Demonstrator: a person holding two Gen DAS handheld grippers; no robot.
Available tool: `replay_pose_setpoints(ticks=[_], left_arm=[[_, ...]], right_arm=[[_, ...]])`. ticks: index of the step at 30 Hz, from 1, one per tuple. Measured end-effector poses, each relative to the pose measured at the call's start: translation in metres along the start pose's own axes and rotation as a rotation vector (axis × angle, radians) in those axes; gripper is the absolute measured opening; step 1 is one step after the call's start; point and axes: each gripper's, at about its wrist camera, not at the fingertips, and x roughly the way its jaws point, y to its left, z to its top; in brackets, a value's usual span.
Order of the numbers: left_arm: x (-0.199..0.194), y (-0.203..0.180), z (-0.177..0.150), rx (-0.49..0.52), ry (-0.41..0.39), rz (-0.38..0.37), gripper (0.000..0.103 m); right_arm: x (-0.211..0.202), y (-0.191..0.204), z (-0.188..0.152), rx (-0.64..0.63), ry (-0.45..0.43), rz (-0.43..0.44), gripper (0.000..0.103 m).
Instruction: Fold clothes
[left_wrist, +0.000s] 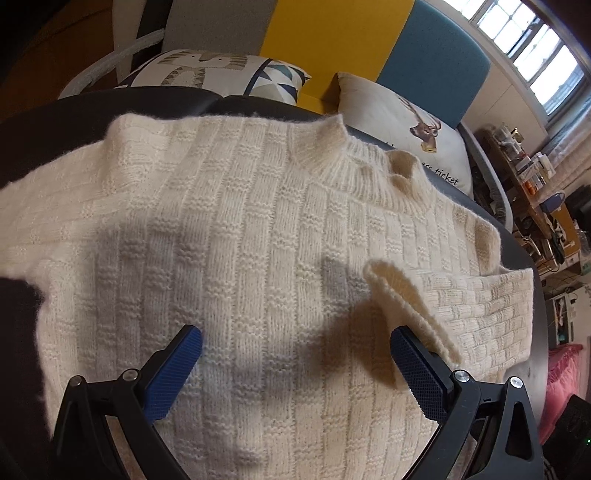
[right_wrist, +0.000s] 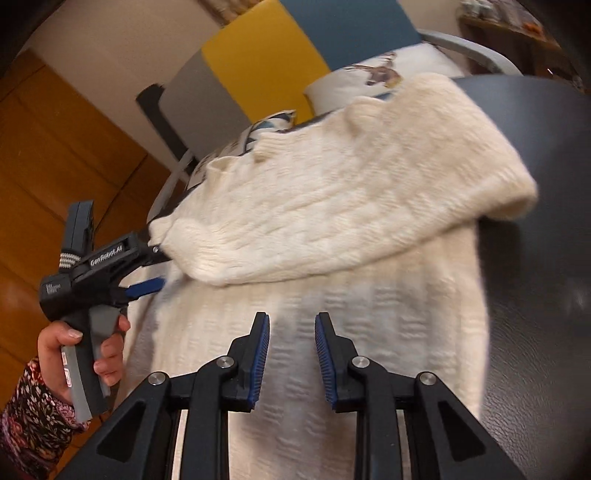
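A: Checking the fold: the sweater (left_wrist: 258, 240) lies flat on the dark table (right_wrist: 535, 258), collar (left_wrist: 354, 162) toward the pillows. One sleeve (left_wrist: 461, 310) is laid across the body, cuff (left_wrist: 402, 306) turned up.

B: Gripper status?

A: Left gripper (left_wrist: 295, 365): jaws spread wide, nothing between them, hovering over the chest of the knit. Its right pad (left_wrist: 421, 373) sits just beside the cuff. Right gripper (right_wrist: 291, 358): jaws parted a little, empty, above the lower body. Neither one holds cloth.

B: Failure modes from here?

A: Three, in my judgement. First, that pad beside the cuff could snag the ribbing and drag the sleeve off the body if the left hand (right_wrist: 85, 354) shifts sideways. Second, the knit is thick and loose; a shallow pinch would likely take only the top layer, so the fold would slide apart on lifting. Third, the right wrist view shows a bulky rolled hump of fabric; pressing it flat unevenly could leave a crooked edge.

B: Surroundings?

A: Two pillows, a patterned one (left_wrist: 207, 70) and a deer-print one (left_wrist: 406, 122), sit just past the collar, so the far edge has little spare room. A cluttered shelf (left_wrist: 532, 184) stands well apart at the right. Bare table beside the sweater's right edge is free. Nothing rests on the sweater itself.
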Motion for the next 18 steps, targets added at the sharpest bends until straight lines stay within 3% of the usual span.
replay_pose_setpoints(ticks=[4,8,9,11,12,14,18], left_arm=[[0.009,-0.017,-0.001,0.071,0.004,0.09,0.103],[0.013,-0.031,-0.005,0.168,-0.056,0.156,0.1],[0.013,-0.034,-0.007,0.19,-0.077,0.157,0.093],[0.011,-0.036,-0.008,0.217,-0.106,0.165,0.051],[0.009,-0.034,-0.007,0.213,-0.115,0.165,0.043],[0.006,-0.026,-0.002,0.167,-0.112,0.14,0.012],[0.001,-0.014,0.01,0.068,-0.107,0.072,0.004]], right_arm=[[-0.006,-0.01,-0.003,0.038,-0.021,0.001,0.026],[-0.008,-0.016,-0.007,0.057,-0.035,0.006,0.026],[-0.009,-0.017,-0.008,0.06,-0.036,0.007,0.026],[-0.012,-0.02,-0.008,0.07,-0.049,0.011,0.026],[-0.014,-0.021,-0.007,0.075,-0.061,0.009,0.026],[-0.02,-0.025,-0.005,0.09,-0.084,-0.001,0.026],[-0.032,-0.039,-0.002,0.138,-0.123,-0.013,0.026]])
